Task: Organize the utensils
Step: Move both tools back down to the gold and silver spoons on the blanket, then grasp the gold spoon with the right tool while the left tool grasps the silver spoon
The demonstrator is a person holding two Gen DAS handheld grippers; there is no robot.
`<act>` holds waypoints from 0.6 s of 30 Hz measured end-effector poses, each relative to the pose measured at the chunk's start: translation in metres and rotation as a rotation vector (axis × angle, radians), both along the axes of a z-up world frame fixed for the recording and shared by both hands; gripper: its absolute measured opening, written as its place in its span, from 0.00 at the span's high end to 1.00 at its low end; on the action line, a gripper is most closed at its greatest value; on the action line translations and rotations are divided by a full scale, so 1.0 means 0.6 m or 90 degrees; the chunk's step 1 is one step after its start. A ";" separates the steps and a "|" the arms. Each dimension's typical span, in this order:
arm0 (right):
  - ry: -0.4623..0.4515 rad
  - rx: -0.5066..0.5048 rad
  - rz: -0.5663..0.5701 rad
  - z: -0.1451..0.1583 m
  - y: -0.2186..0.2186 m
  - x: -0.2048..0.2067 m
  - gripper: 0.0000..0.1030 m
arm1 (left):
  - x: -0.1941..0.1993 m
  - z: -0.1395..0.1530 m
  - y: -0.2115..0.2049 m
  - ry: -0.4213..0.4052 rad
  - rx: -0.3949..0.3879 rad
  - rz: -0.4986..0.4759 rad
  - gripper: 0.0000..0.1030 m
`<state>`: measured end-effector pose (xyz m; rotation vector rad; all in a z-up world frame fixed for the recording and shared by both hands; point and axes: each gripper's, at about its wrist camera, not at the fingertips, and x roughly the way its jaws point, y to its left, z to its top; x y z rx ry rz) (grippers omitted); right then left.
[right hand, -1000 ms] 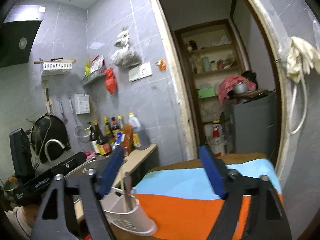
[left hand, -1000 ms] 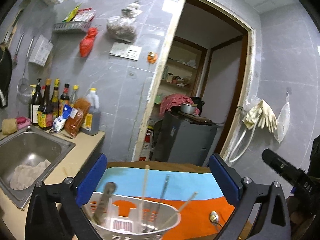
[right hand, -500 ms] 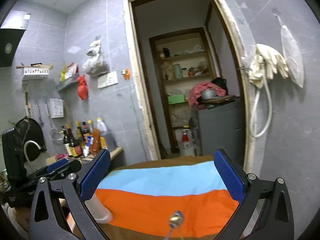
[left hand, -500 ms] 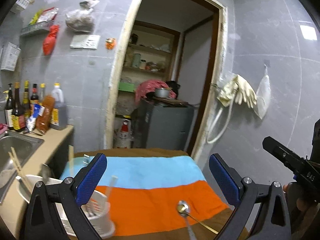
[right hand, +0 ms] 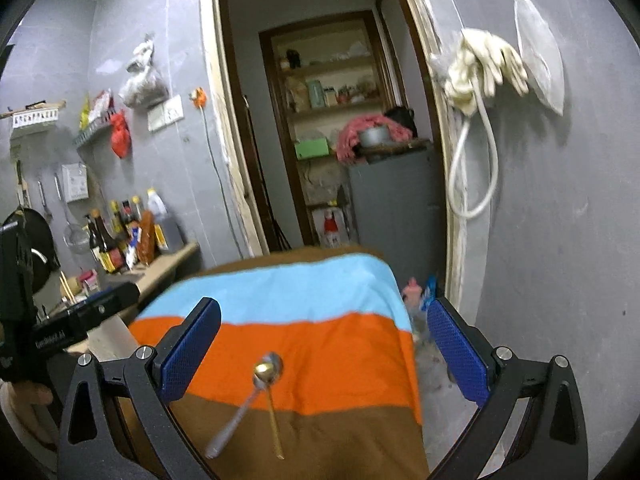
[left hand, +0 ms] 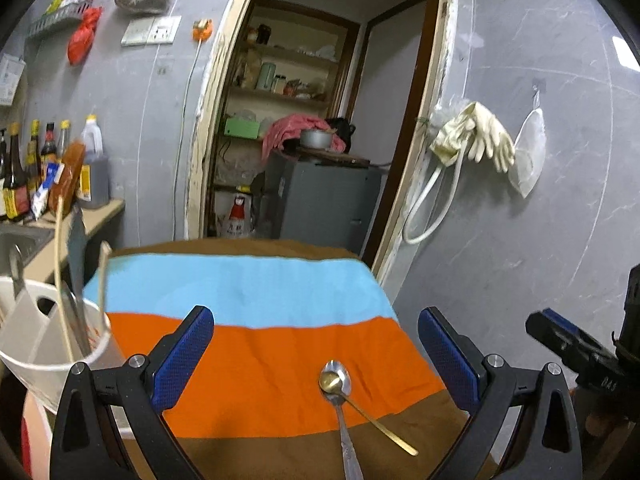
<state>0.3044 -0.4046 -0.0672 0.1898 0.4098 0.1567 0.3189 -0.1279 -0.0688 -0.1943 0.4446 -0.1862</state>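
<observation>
Two spoons on the striped cloth: silver spoon and gold spoon, bowls overlapping on the orange band, handles splaying toward the brown band. White utensil holder left of the spoons, with chopsticks and utensils upright inside. Left tongs spread wide, empty, above the spoons. Right tongs likewise wide apart, having just been opening, nothing between.

Two spoons on the striped cloth, bowls stacked: a small gold spoon nested in a bigger silver spoon, handles splaying apart toward the camera. They lie right between the left gripper's wide-open fingers. The white holder, with chopsticks and utensils upright, stands just left of it.
</observation>
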 end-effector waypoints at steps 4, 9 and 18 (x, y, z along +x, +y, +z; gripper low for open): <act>0.047 0.009 0.003 -0.052 -0.008 0.018 0.02 | 0.020 -0.034 -0.004 0.032 -0.004 0.001 0.00; 0.104 0.016 0.045 -0.110 0.001 0.043 0.10 | 0.046 -0.070 -0.004 0.080 -0.012 0.010 0.00; 0.179 0.016 0.134 -0.179 0.056 0.085 0.40 | 0.082 -0.115 0.009 0.152 -0.023 0.035 0.00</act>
